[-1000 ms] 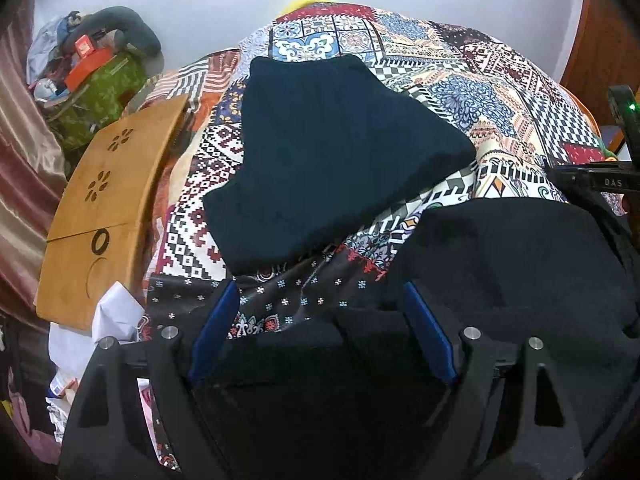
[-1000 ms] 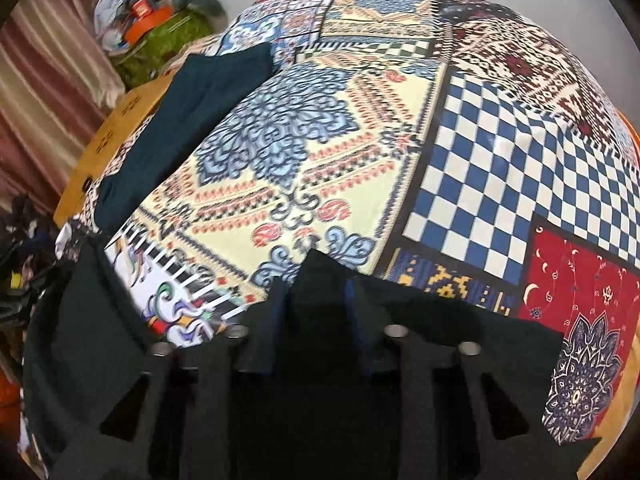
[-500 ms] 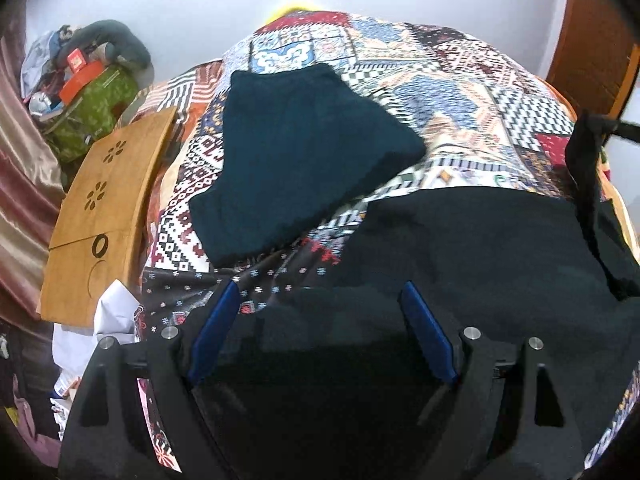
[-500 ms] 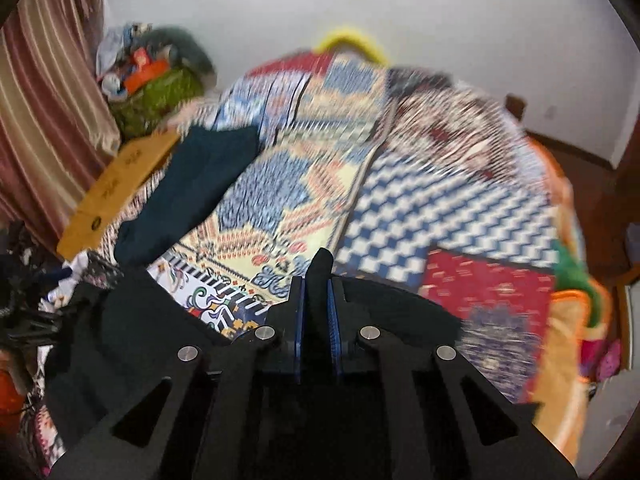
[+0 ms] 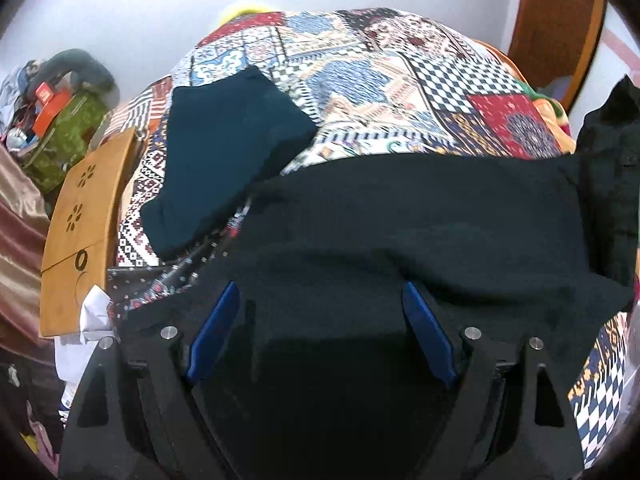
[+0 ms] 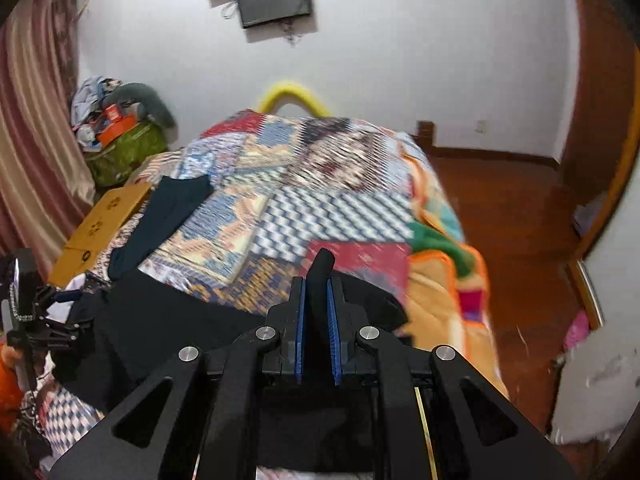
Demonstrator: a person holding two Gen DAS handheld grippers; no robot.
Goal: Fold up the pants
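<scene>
Looking along my left gripper (image 5: 320, 320), I see its blue pads (image 5: 214, 332) spread wide, with the black pants (image 5: 420, 220) draped over and between them. Whether any cloth is actually pinched there I cannot tell; the fingers stand far apart, so I judge it open and merely under the fabric. The pants stretch from 6 o'clock up toward 3 o'clock, where a bunch of them rises at the frame edge. Beyond, at 11 o'clock, a folded dark teal garment (image 5: 224, 152) lies flat on the patchwork bedspread (image 5: 400, 80), with a wooden lap tray (image 5: 84, 232) beside it at 9 o'clock.

Along my right gripper (image 6: 318, 312), the two blue pads are pressed nearly together on a thick fold of the black pants (image 6: 160, 320), a tongue of cloth poking up past the fingertips at 12 o'clock. So this one is clamped on the fabric. The rest of the pants hangs away toward 8 o'clock, over the near edge of the bedspread (image 6: 320, 200). My other tool shows at 9 o'clock.

The cloth looks soft, limp and fairly thick, light enough to lift but sure to sag and crease. I would take it at edges or corners, both ends held taut, so the fold lands flat.
</scene>
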